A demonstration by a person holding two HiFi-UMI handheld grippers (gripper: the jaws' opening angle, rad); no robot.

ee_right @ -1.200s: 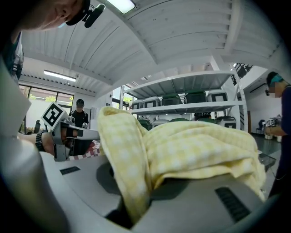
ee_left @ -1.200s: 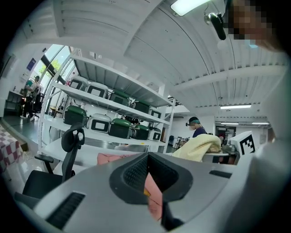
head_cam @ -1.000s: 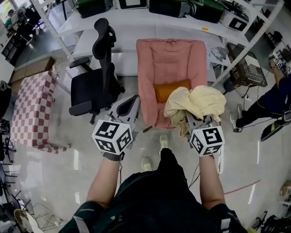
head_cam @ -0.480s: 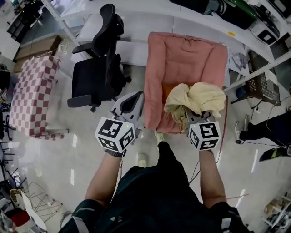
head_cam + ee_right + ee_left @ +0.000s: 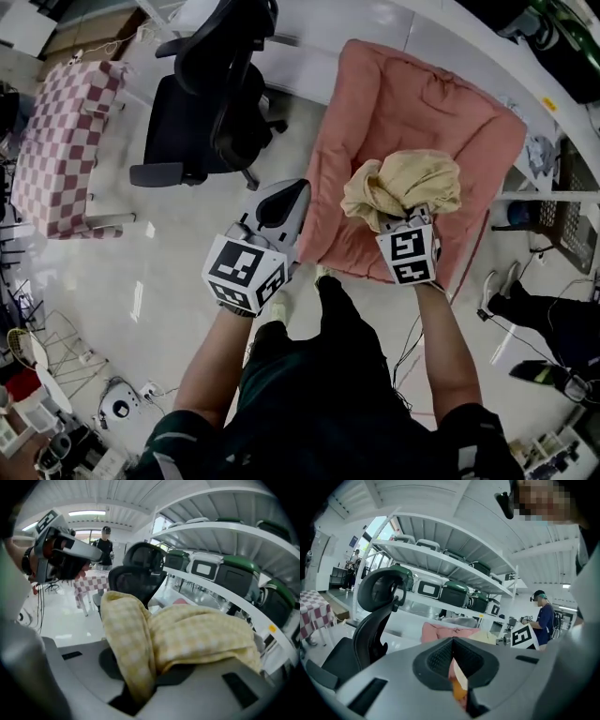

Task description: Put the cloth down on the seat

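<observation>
A crumpled pale yellow checked cloth [image 5: 403,185] hangs bunched over my right gripper [image 5: 405,217], which is shut on it above the front half of the pink padded seat [image 5: 412,103]. In the right gripper view the cloth [image 5: 187,637] drapes over both jaws of the right gripper [image 5: 140,686] and hides their tips. My left gripper [image 5: 274,208] hovers shut and empty over the floor, just left of the seat's front corner. In the left gripper view the left gripper [image 5: 457,681] points towards the seat [image 5: 440,631].
A black office chair [image 5: 202,103] stands left of the seat, and a red-and-white checked bench [image 5: 56,141] lies further left. White shelving [image 5: 440,559] with green-lidded cases runs behind the seat. A person [image 5: 553,323] stands at the right; cables lie on the floor.
I have come closer to the seat. My right gripper has carried the cloth forward, so it now hangs over the seat cushion. My left gripper stays shut beside the seat's left edge.
</observation>
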